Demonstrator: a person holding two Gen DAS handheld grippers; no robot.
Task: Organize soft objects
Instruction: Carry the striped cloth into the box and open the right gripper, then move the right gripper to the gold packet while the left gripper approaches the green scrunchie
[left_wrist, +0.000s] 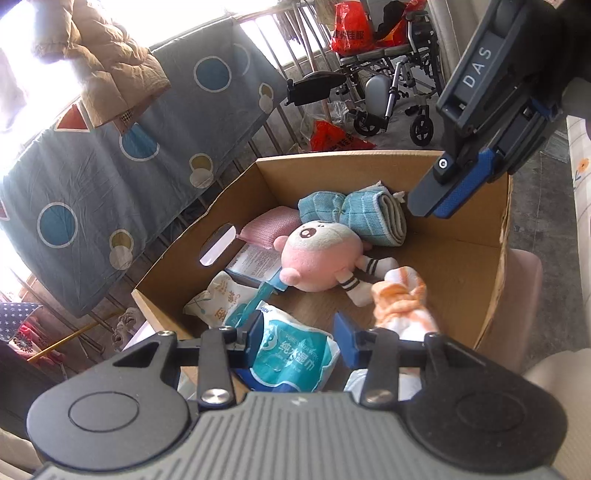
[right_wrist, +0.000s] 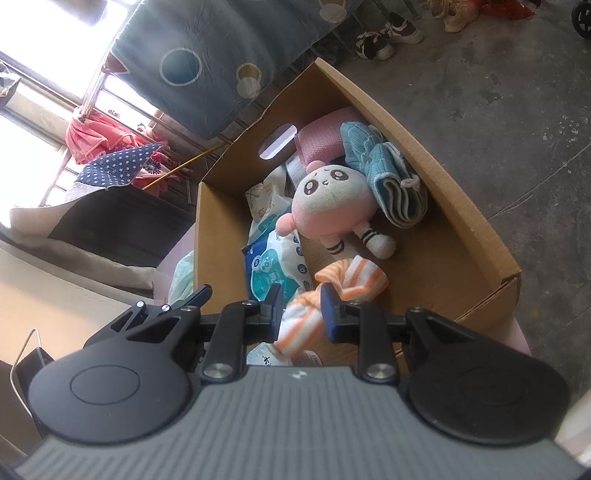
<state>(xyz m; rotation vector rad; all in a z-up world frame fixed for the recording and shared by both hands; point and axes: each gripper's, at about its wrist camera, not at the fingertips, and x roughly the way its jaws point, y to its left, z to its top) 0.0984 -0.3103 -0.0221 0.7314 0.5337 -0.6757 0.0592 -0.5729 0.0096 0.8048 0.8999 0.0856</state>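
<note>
Plainly, both hand-held grippers tilt down over one open cardboard box (left_wrist: 332, 157). The left gripper (left_wrist: 301, 325) fills the bottom of its own view, hanging above the box's near edge. Its jaws stand about half open with nothing between the pads; a teal wet-wipes packet (left_wrist: 291, 350) lying in the box shows through the gap. The right gripper (left_wrist: 430, 208) comes in from the upper right of the left view, its tips above the far right corner of the box. Its jaws are only narrowly apart and grip nothing.

The box walls rise on all sides, with a hand slot cut in the left wall. The right half of its floor lies bare, so the free room is there. A grey concrete floor (right_wrist: 498, 110) spreads to the right of the box. A blue quilt (left_wrist: 110, 184) with circles hangs over a rail in the upper left, and a wheelchair (left_wrist: 399, 74) stands at top centre.

Inside, a pink plush doll (left_wrist: 314, 254) lies at centre, a rolled blue towel (left_wrist: 369, 214) just behind it and a folded pink cloth (left_wrist: 269, 225) to the left. An orange-striped cloth (left_wrist: 402, 295) sits by the doll's feet, just right of the left gripper's right finger; whether they touch I cannot tell.
</note>
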